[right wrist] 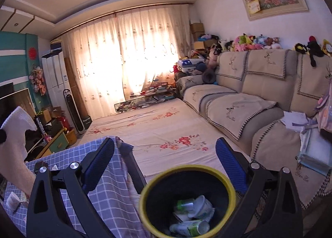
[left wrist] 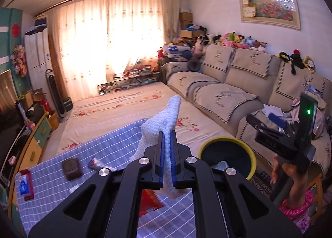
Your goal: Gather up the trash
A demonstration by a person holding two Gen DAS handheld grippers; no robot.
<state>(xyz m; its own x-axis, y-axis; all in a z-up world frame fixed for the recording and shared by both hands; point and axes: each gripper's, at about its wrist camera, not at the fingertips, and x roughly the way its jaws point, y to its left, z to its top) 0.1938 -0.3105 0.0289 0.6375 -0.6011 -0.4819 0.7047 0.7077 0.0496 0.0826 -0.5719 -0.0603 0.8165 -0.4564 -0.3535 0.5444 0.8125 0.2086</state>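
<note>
Left gripper [left wrist: 166,150]: your jaws are clamped on the white cloth [left wrist: 164,125], held up beside the bin.
Right gripper [right wrist: 166,165]: your fingers are spread wide, gripping nothing, poised over the bin.
Bin [right wrist: 231,188]: yellow rim, black inside, just off the table corner; cans and cups [right wrist: 193,215] lie at its bottom.
Table [left wrist: 116,144]: blue checked cover left of the bin; brown box [left wrist: 72,168] and wrapper [left wrist: 94,162] lie on it.

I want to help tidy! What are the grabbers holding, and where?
The left gripper pinches the white cloth near its lower end. The right gripper is open, holding nothing.
</note>
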